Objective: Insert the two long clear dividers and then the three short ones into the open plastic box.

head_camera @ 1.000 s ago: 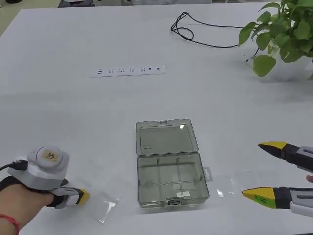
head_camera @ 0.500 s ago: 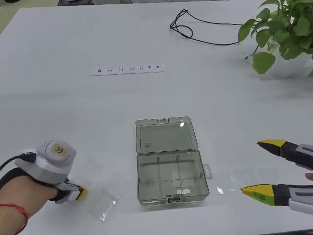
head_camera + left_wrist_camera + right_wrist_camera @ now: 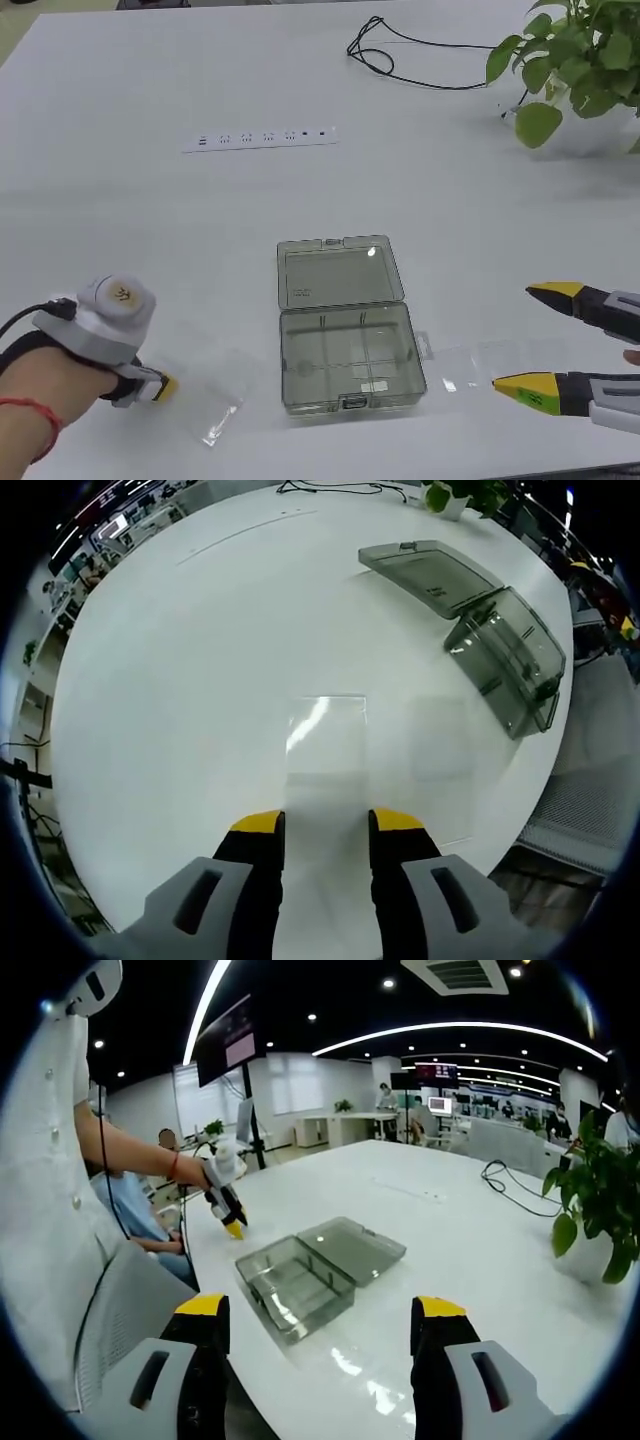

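Now L tongs (image 3: 325, 825) low, by divider (image 3: 325, 730)

The broad white desk (image 3: 120, 220) carries an open smoky-grey plastic box (image 3: 346, 350), flat clear plastic dividers (image 3: 222, 400) on either side of it, a long white power strip (image 3: 260, 139), a looped black cable (image 3: 400, 62) and a leafy green plant (image 3: 575, 60)

Broad white tabletop (image 3: 110, 220), long white power strip (image 3: 260, 139) lying flat toward its far side, looped black cable (image 3: 366, 60) near the far edge, green leafy potted plant (image 3: 570, 60) at the far right corner, well apart from the strip.
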